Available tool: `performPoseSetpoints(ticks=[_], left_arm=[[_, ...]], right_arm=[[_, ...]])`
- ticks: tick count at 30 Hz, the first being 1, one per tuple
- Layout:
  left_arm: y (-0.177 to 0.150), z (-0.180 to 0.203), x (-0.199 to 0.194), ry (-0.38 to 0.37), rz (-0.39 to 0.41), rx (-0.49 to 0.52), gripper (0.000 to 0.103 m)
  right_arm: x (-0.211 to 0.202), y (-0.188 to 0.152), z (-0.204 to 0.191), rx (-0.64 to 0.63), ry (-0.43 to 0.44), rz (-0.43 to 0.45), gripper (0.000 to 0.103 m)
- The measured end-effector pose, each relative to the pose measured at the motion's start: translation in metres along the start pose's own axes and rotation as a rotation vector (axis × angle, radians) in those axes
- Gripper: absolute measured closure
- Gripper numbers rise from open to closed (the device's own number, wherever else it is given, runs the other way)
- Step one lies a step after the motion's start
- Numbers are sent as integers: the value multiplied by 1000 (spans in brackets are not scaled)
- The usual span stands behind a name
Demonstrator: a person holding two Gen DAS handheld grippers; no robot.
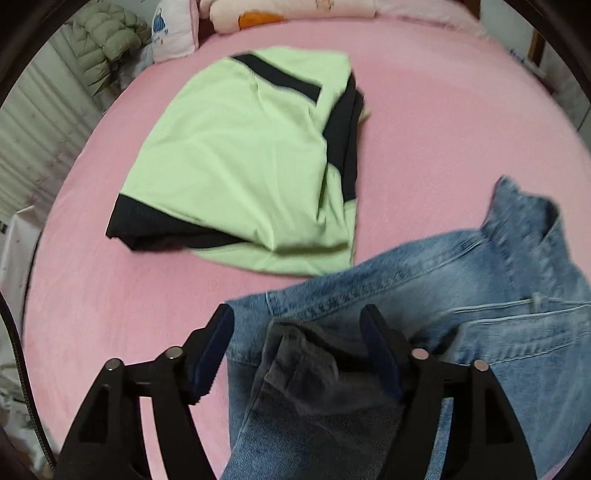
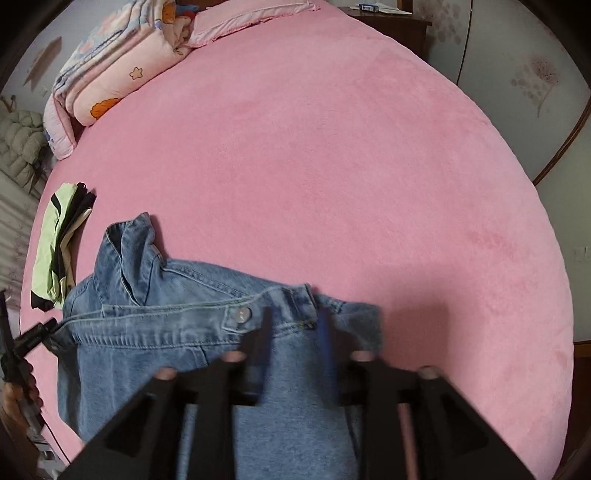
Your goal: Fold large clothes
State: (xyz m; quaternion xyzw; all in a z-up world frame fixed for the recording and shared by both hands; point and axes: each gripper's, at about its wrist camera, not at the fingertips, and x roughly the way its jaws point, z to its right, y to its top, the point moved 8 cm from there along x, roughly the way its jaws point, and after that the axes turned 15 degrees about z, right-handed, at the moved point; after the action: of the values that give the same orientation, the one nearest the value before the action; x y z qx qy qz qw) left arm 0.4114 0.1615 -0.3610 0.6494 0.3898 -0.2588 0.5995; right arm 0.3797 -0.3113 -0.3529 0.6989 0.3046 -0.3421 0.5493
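jeans (image 2: 207,343) on pink bed (image 2: 332,166); no legible writing; left tongs (image 1: 297,332), right tongs (image 2: 295,332) spread.

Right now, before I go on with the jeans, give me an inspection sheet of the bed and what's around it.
Surface: pink bed cover, mostly bare.
Job's things: blue jeans lying at the near edge, waistband crumpled; green and black garment already folded, beside the jeans.
Clutter: folded patterned quilt and pink pillow at the far end.
Grippers: left gripper open, denim between the fingers; right gripper open over the waistband.
Cables: thin dark cord at the left edge.
Surroundings: padded jacket, wooden nightstand.
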Motion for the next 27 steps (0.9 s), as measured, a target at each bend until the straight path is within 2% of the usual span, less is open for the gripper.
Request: performPoseSetpoints(ticks=[1,7,11,13,15,21,22,24,25,27], left_arm=[[2,-2,-3,-29,20,-11,29],[0,-15,-4,-144,79,6,28],[-3,-26,-2,-220,99,6,28],[-4,-26,-5,-256,112,13,28],[-7,-14,-7,-265,117,54,28],[-21,17,19,-271,81,170,28],[-23,20,26,-266,69,171,29],[-26,24,36,-265,50,149,43],[-26,25,41,-235,42,147,58],[-27,28,43,-203,34,164,63]], right_arm=[[1,-4,3,5,13,7,55],[23,-27,11,16,48,-21,55],[36,-36,0,-25,92,-37,55],[43,-40,-7,-62,87,-48,53],[48,-42,-11,-95,82,-51,53],[61,-43,-16,-139,78,-55,53],[61,-44,-16,-144,81,-50,53],[61,-45,-14,-144,85,-32,57],[60,-46,-13,-147,80,-27,66],[57,-47,-10,-157,65,-21,77]])
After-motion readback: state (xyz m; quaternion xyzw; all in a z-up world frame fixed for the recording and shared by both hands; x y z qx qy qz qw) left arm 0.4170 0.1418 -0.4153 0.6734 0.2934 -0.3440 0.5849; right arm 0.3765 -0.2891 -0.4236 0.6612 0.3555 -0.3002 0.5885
